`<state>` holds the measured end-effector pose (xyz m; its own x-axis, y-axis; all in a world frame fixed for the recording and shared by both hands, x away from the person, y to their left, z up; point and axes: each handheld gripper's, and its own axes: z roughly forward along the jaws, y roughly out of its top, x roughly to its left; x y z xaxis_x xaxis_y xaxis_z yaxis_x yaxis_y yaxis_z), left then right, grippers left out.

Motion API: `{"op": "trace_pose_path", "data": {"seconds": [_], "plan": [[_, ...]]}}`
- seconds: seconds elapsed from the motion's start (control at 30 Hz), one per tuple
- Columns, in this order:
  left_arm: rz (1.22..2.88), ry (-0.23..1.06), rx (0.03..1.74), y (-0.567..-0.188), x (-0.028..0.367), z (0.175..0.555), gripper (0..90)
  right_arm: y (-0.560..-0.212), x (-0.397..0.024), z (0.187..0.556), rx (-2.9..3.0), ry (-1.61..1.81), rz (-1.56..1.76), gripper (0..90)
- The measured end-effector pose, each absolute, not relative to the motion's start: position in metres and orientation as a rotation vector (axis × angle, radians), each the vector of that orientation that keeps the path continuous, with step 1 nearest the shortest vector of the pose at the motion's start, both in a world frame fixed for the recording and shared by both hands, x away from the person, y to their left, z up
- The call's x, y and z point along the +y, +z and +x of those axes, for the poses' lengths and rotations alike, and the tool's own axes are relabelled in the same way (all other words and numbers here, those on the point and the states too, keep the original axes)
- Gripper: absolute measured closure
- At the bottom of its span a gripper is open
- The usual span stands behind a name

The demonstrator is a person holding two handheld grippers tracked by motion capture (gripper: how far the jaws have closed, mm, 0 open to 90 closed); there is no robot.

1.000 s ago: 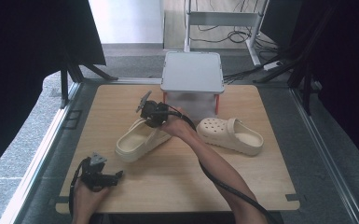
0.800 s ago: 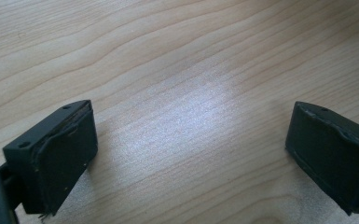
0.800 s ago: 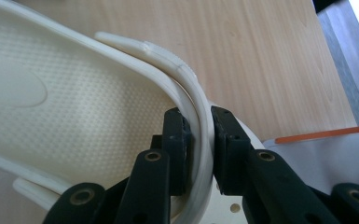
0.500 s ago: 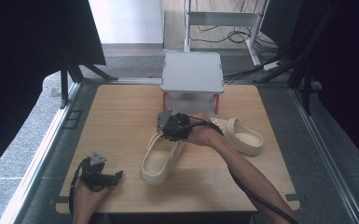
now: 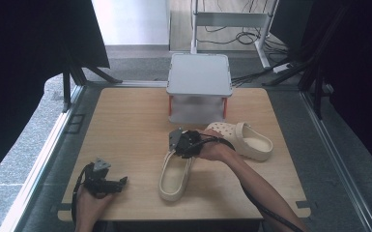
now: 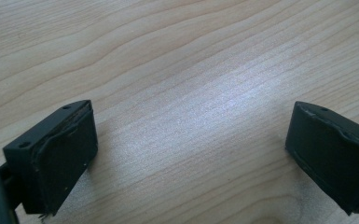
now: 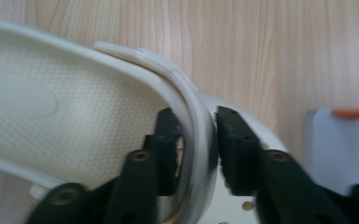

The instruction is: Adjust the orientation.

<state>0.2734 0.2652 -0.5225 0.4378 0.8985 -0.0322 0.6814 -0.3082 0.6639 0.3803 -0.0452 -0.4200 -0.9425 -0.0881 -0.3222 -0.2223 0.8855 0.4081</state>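
Jaws of the right gripper (image 7: 193, 154) are clamped on the cream clog (image 5: 176, 175); left gripper (image 6: 189, 154) jaws sit wide apart over bare desk (image 5: 125, 121).

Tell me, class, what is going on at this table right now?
A person at a wooden table holds a tool in each hand. The right tool is shut on the rim of a cream clog lying mid-table. Its partner, a second clog, lies to the right near a grey lidded box. The left tool is open over bare wood at the near left corner, holding nothing.
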Motion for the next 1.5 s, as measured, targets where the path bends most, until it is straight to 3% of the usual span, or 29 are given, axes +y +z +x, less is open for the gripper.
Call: {"op": "trace_pose_path", "data": {"seconds": [0.03, 0.07, 0.1, 0.17, 0.27, 0.5, 0.77, 0.97, 1.1, 1.17, 1.2, 1.3, 1.5], "plan": [[2.086, 0.464, 1.322, -0.523, 0.265, 0.273, 2.0, -0.418, -0.046, 0.38, 2.759, 0.645, -0.141, 51.6], [2.086, 0.464, 1.322, -0.522, 0.265, 0.273, 2.0, -0.418, -0.046, 0.38, 2.759, 0.645, -0.141, 51.6], [2.087, 0.463, 1.322, -0.522, 0.265, 0.273, 2.0, -0.414, -0.049, 0.38, 2.785, 0.66, -0.022, 40.4], [2.087, 0.463, 1.322, -0.522, 0.265, 0.273, 2.0, -0.412, -0.051, 0.38, 2.783, 0.681, 0.034, 37.4], [2.086, 0.464, 1.322, -0.522, 0.265, 0.273, 2.0, -0.402, -0.064, 0.377, 2.797, 0.813, 0.42, 27.9], [2.086, 0.463, 1.322, -0.522, 0.265, 0.273, 2.0, -0.408, -0.104, 0.361, 2.716, 0.973, 0.953, 23.4], [2.084, 0.463, 1.325, -0.522, 0.265, 0.273, 2.0, -0.433, -0.101, 0.356, 2.644, 1.027, 1.221, 22.4], [2.087, 0.461, 1.325, -0.522, 0.265, 0.273, 2.0, -0.449, -0.085, 0.355, 2.599, 0.887, 1.306, 27.1], [2.087, 0.461, 1.324, -0.522, 0.265, 0.273, 2.0, -0.449, -0.085, 0.353, 2.552, 0.857, 1.33, 40.7], [2.089, 0.462, 1.321, -0.522, 0.265, 0.273, 2.0, -0.446, -0.089, 0.352, 2.546, 0.861, 1.32, 54.9], [2.089, 0.462, 1.322, -0.522, 0.265, 0.273, 2.0, -0.441, -0.096, 0.352, 2.506, 0.858, 1.288, 72.4], [2.087, 0.461, 1.325, -0.522, 0.265, 0.273, 2.0, -0.439, -0.104, 0.356, 2.52, 0.869, 1.289, 76.6], [2.087, 0.463, 1.323, -0.522, 0.265, 0.273, 2.1, -0.431, -0.116, 0.358, 2.583, 0.953, 1.19, 76.9]]}}
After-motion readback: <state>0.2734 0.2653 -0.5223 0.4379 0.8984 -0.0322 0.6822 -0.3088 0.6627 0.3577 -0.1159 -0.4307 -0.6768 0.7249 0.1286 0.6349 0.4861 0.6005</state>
